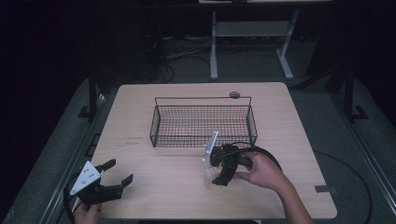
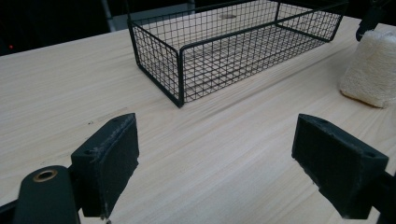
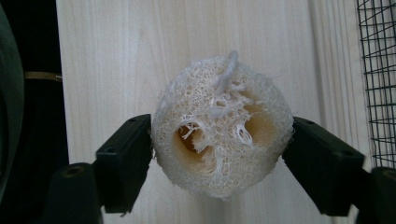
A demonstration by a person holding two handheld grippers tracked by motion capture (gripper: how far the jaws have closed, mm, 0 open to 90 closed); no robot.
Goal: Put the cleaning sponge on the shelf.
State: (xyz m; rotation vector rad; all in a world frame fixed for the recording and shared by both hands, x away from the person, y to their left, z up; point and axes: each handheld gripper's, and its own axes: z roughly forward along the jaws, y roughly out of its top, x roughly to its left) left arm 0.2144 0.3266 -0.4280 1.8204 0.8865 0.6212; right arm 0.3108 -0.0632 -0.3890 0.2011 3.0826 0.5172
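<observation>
The right gripper [image 3: 219, 140] pinches the loofah sponge [image 3: 222, 126] on the tabletop [image 1: 154, 177], likely bound for the wire basket [image 1: 203, 122], while the left gripper [image 1: 114, 175] waits with jaws wide and empty.

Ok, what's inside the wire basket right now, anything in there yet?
Nothing lies inside the wire basket; through its mesh only the wooden table shows. The loofah sponge sits outside it on the table, pressed between the right gripper's pads. The basket's near wall partly screens its front strip.
</observation>
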